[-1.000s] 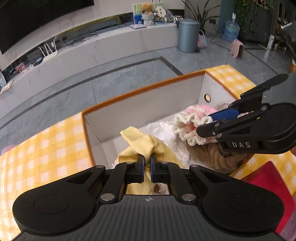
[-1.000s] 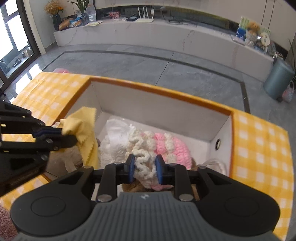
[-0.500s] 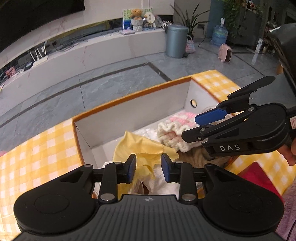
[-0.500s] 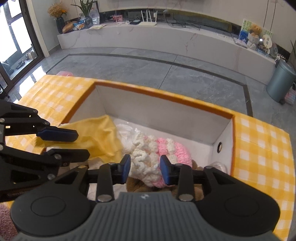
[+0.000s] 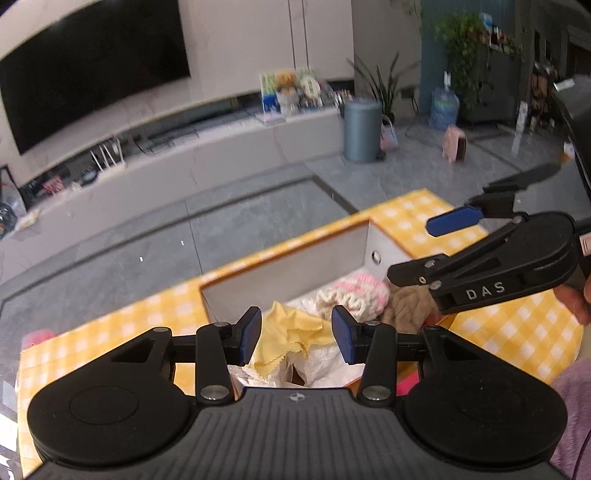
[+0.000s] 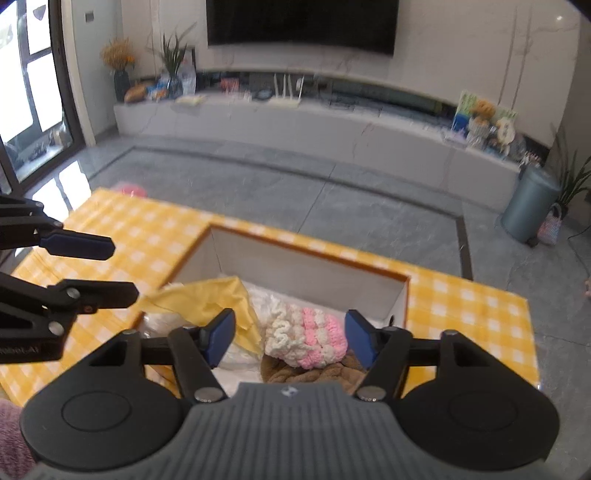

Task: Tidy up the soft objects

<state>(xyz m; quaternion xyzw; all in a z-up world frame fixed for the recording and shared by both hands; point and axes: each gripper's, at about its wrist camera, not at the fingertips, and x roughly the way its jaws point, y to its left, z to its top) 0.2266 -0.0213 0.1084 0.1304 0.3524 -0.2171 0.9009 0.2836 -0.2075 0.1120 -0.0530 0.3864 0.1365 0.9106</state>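
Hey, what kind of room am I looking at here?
Most likely a home living room: a large dark television hangs above a long low white media console, potted plants stand nearby, and the floor is grey tile.

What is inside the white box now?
The box holds a yellow cloth, a pink and cream crochet piece, white material and something brown underneath. The box floor and anything deeper are covered.

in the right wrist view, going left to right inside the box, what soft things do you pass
yellow cloth → white crinkly material → pink and white crocheted piece. The brown plush item lies under the crocheted piece, so its place in the order is unclear.
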